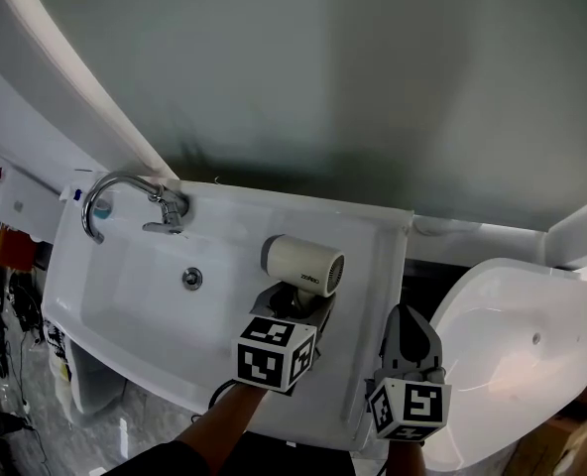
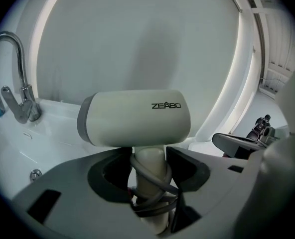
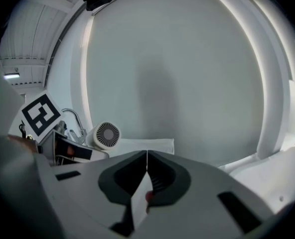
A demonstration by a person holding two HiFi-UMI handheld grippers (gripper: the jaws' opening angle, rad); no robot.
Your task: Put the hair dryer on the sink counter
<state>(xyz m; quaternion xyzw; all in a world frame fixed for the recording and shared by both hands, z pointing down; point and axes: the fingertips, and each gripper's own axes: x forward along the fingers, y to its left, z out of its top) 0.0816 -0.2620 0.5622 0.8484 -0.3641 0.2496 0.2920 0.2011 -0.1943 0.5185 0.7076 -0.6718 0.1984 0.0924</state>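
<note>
A cream hair dryer (image 1: 303, 263) with a grey rear grille hangs just above the right side of the white sink counter (image 1: 378, 266). My left gripper (image 1: 298, 307) is shut on its handle, which has the grey cord wound round it (image 2: 150, 176); the barrel (image 2: 135, 117) lies crosswise above the jaws. I cannot tell whether the dryer touches the counter. My right gripper (image 1: 410, 317) hovers off the counter's right edge, its jaws (image 3: 146, 156) shut with nothing in them. From the right gripper view the dryer's grille (image 3: 107, 134) shows at the left.
A chrome faucet (image 1: 125, 194) stands at the sink's back left, with the drain (image 1: 191, 279) in the basin. A white rounded fixture (image 1: 531, 355) sits to the right of the sink. A pale wall rises behind. Clutter lies on the floor at the far left.
</note>
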